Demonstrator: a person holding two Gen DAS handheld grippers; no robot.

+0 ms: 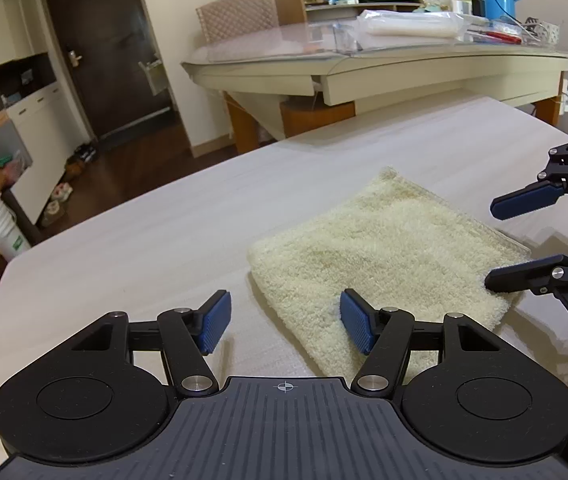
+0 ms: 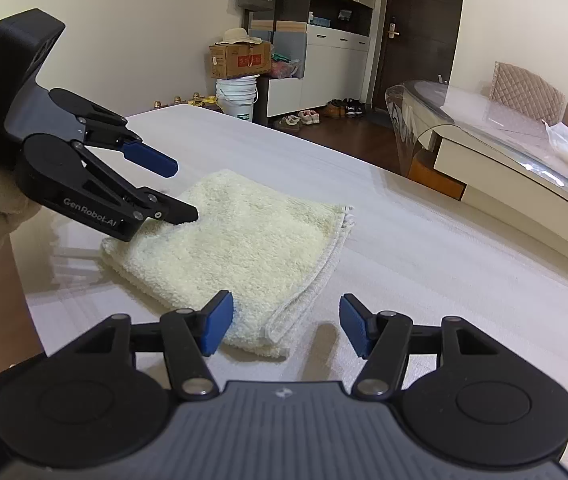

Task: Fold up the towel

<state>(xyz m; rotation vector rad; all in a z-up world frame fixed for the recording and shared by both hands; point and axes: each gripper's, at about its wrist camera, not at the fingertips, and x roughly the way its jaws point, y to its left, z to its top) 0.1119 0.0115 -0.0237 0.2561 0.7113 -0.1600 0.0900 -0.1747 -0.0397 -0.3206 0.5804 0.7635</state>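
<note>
Folded towel (image 2: 236, 240) on table (image 2: 423, 240), left tongs (image 2: 186, 190) and right tongs (image 2: 285, 326) at opposite corners

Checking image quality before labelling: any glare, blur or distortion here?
Left wrist view: sharp, fisheye bends the glass-topped table, which shows glare. Right wrist view: towel crisp, soft shadows on the white table, dark vignette in the corners.

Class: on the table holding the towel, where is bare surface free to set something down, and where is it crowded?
Free: the table left of the towel, and the far stretch beyond it. Crowded: the towel's near corners, where the left tongs and right tongs hover.
</note>
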